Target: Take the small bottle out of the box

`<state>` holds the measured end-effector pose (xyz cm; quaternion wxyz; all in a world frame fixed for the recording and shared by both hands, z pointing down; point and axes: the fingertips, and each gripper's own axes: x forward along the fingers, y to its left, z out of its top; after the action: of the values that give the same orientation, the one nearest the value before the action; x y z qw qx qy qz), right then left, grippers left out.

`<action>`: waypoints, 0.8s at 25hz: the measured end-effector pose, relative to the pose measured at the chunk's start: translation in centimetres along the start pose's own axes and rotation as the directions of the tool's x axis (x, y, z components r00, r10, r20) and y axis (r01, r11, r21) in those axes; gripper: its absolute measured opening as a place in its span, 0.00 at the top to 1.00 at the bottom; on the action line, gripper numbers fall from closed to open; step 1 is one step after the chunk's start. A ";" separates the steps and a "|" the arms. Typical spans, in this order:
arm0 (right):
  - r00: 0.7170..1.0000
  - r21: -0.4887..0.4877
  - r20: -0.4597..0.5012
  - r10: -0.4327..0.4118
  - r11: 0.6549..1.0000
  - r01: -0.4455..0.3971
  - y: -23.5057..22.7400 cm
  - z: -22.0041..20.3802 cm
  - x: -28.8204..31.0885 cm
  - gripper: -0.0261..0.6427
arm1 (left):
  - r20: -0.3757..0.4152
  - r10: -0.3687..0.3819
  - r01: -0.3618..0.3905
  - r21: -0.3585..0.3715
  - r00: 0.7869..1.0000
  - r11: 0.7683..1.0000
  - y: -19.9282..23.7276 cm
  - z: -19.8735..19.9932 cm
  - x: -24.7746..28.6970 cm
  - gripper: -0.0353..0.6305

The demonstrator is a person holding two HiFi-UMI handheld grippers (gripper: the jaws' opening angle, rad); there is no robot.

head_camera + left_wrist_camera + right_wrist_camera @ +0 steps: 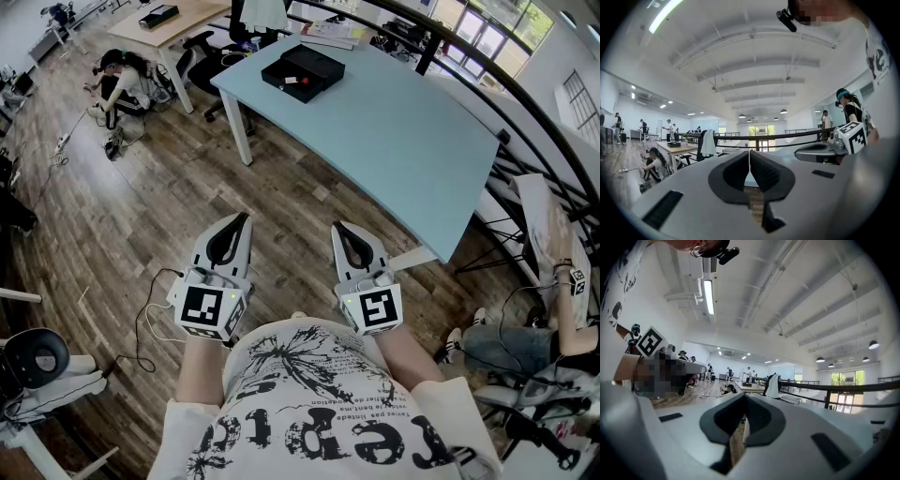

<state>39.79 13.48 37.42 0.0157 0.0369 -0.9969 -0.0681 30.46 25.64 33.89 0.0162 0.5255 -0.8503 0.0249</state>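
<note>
A black box (302,72) stands open on the far part of a light blue table (394,131). A small red and white item (292,82) lies inside it; it is too small to tell whether it is the bottle. Both grippers hang close to my chest over the wooden floor, well short of the table. The left gripper (242,218) is shut and empty, and its pads meet in the left gripper view (749,158). My right gripper (339,227) is also shut with nothing held, its jaws together in the right gripper view (744,403).
The table's white leg (238,127) and near corner (448,255) lie between me and the box. A black railing (525,103) curves along the right. A person (120,80) sits on the floor at the far left, near a wooden desk (178,19). Cables (150,323) trail on the floor.
</note>
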 end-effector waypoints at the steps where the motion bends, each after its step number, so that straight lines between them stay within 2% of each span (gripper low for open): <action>1: 1.000 -0.001 0.000 -0.001 1.000 0.001 -0.2 0.0 0.0 0.95 | 0.001 -0.002 0.002 -0.003 1.000 1.000 -0.1 -0.1 0.1 0.91; 8: 1.000 0.003 -0.006 -0.005 1.000 0.005 -1.0 -0.7 0.3 0.95 | -0.007 -0.007 0.007 -0.008 1.000 1.000 -0.4 -0.7 1.0 0.91; 12: 1.000 0.046 -0.009 0.004 0.999 -0.004 -1.3 -1.2 0.6 0.95 | -0.015 0.000 0.000 0.000 1.000 1.000 -0.1 -0.6 1.6 0.91; 20: 0.999 0.113 -0.054 0.007 0.994 -0.001 -1.9 -3.4 3.7 0.95 | -0.082 0.024 -0.025 -0.013 0.996 1.000 2.3 -2.8 2.8 0.91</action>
<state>36.34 10.87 40.62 0.0407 0.0373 -0.9984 -0.0108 27.12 24.33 36.82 0.0543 0.5132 -0.8556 0.0404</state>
